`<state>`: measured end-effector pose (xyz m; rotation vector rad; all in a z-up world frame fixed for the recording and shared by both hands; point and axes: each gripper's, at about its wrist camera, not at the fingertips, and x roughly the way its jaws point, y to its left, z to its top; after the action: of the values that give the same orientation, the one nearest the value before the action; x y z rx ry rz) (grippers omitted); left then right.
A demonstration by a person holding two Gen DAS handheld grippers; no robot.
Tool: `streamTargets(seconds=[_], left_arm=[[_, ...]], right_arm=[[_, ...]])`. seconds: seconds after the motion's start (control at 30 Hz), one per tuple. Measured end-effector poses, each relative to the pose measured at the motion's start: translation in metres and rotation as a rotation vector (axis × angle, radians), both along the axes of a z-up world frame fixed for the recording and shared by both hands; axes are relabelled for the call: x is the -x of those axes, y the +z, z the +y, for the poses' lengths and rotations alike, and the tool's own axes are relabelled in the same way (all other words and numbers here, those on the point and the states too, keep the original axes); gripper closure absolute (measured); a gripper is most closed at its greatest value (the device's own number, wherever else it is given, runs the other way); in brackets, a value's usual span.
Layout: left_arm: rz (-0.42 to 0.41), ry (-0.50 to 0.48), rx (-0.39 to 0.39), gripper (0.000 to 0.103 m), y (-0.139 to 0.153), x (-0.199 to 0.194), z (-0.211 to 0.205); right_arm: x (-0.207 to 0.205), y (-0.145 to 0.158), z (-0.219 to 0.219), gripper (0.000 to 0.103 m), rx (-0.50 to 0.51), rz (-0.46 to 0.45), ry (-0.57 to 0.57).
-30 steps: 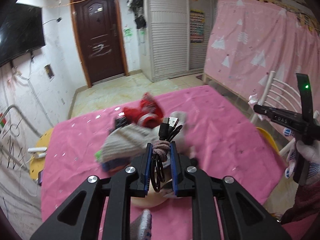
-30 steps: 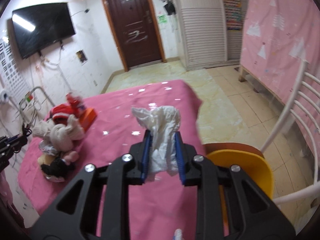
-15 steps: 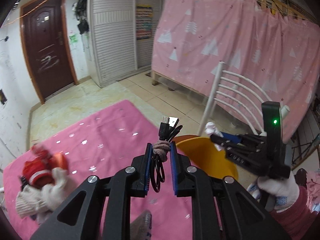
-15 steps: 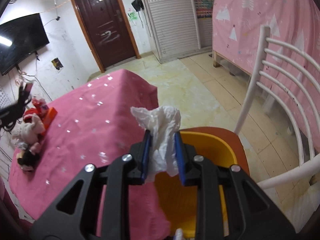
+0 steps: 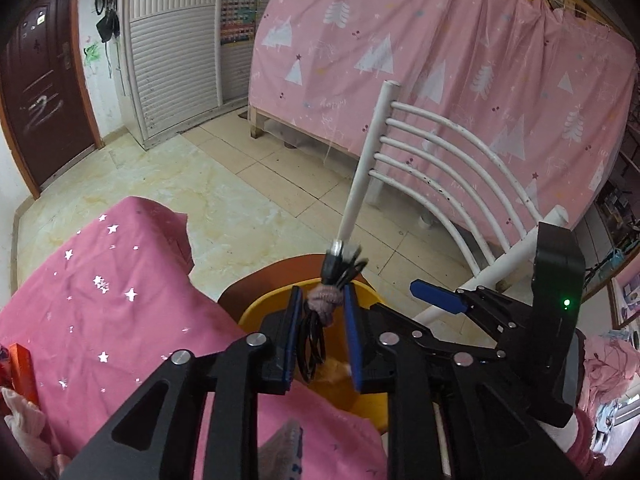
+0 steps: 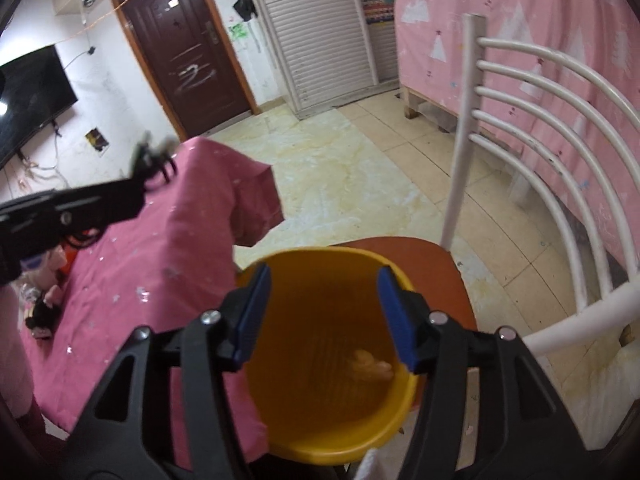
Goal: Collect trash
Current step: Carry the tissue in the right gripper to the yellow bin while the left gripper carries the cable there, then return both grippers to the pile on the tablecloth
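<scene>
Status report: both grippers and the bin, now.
Right gripper open, empty, over the yellow bin. Left gripper jaws just opening, cable bundle between them above the bin. Nothing in the way.

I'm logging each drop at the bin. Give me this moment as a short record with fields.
bin: yellow, on the chair seat
right tool: jaws just opened, nothing between them, over the bin
left tool: jaws just opening, cable bundle between them
in bin: pale lump
</scene>
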<state>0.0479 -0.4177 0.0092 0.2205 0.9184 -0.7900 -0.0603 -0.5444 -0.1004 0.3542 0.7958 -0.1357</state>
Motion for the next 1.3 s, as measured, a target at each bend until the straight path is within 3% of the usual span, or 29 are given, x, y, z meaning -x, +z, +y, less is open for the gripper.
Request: streamTargets(seconds=[0.03,0.07,0.1,0.13,0.37,0.53,0.67,0.83,1.3], left_arm=[[-0.001,-0.005,-0.004,0.073,-0.002,0.001,-0.004],[-0.002,-0.009,-0.006,0.057,-0.003,0.001,-0.007],[-0.009,-0.009,-0.006,0.047,-0.004,0.002,-0.012],[-0.018,-0.008,-0.005,0.046,-0.003,0.004,-0.012],[-0.033,0.032,0.03,0.046,0.014,0.004,0.011],[-0.068,0.078,0.06,0.046,0.032,0.003,0.045],[-0.097,0.131,0.077,0.046,0.047,0.001,0.084],[-0.122,0.207,0.091,0.046,0.058,-0.003,0.137],[-0.171,0.441,0.079,0.042,0.062,0.002,0.282]], right_arm=[[0.001,-0.001,-0.002,0.049,-0.002,0.001,-0.004],[0.003,-0.001,-0.004,0.049,-0.005,0.001,-0.006],[0.003,-0.001,-0.004,0.049,-0.005,0.001,-0.007],[0.003,0.0,-0.004,0.049,-0.003,-0.001,-0.008],[0.002,0.015,0.013,0.048,0.006,-0.025,0.024],[-0.008,0.034,0.05,0.048,0.031,-0.048,0.09],[-0.017,0.048,0.085,0.042,0.05,-0.065,0.15],[-0.03,0.061,0.14,0.042,0.077,-0.076,0.245],[-0.051,0.071,0.254,0.041,0.096,-0.076,0.461]])
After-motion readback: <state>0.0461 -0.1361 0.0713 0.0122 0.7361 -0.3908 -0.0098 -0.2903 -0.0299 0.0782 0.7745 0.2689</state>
